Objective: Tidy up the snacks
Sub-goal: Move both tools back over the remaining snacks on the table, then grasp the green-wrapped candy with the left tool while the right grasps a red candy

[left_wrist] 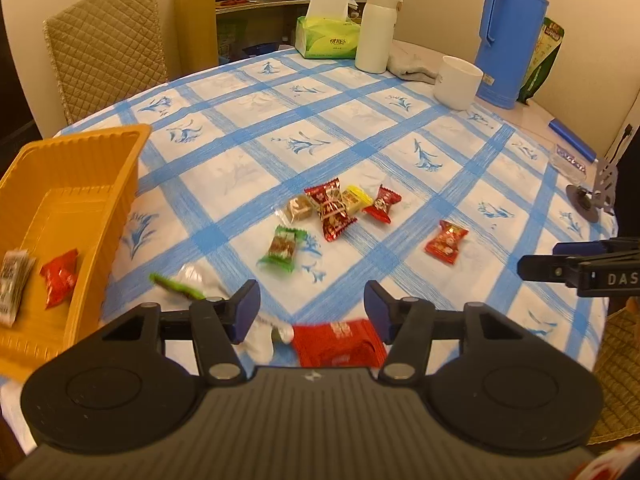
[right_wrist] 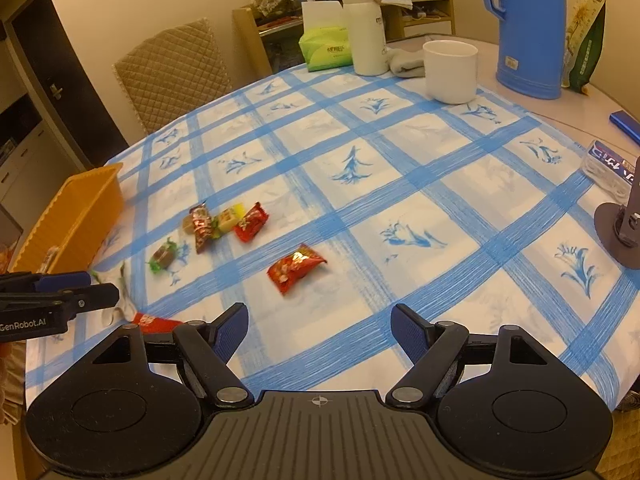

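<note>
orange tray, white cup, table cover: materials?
Orange tray: looks like thin molded plastic, semi-gloss; ribbed walls, rolled rim.
White cup: probably glazed ceramic, maybe plastic; thick smooth wall, soft sheen.
Table cover: likely plastic or vinyl sheet with printed blue checks; lies flat, faint embossed pattern.

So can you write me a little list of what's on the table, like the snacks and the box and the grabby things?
table: blue-checked tablecloth
box: yellow tray at the left edge
in the box: one red snack and one pale packet
loose snacks: a small cluster, a green-wrapped one, a lone red one
left gripper: open, jaws around a red packet, pads not touching it
right gripper: open, nothing between its jaws
far side: white cup, blue thermos, tissue box
</note>
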Tool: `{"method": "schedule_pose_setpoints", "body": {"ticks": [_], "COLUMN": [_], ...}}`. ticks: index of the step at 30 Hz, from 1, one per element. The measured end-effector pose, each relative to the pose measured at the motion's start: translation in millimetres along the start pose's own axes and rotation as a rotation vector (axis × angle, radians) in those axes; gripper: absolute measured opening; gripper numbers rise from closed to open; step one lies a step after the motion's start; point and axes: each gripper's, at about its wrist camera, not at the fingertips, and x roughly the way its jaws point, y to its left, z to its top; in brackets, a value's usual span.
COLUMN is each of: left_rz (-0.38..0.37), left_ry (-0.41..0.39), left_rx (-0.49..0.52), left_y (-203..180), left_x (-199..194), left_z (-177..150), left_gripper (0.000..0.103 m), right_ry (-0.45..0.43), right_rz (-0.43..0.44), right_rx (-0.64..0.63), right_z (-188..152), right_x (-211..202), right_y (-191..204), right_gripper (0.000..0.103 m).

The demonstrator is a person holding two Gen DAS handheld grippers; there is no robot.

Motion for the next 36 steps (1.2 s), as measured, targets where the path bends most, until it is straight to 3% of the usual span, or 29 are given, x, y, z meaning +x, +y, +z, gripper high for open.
{"method": "schedule_pose_setpoints", "body": {"ticks": [20,24,30,36], "left_rz": [-0.002,-0.003,-0.008,-0.022], "left_ry": [0.102,0.116,0.121,0.104], "left_rx": [0.055,0.052,0.043,0.011], "left_y": [17.4,20.6,24.1,27.9], "left_x": [83.5,90.6,95.7,88.4], "left_z": [31.9,32.6,33.6,34.3], "left_gripper": [0.032,0.030,0.018,0.018], "right_ry": [0.007,0.009,0.012,0.013], "right_rz": [-0.042,-0.042,-0.035,-0.007], "right_rx": [0.065,0.067,0.060,0.027], "right_z": [11.6,12.4,14.9,18.9], "right_x": [23.1,24.2,28.8,35.9], "right_y": [-21.1,-20.6,-15.1,-2.0], "right_gripper": [0.078,0.078,0.078,0.078]}}
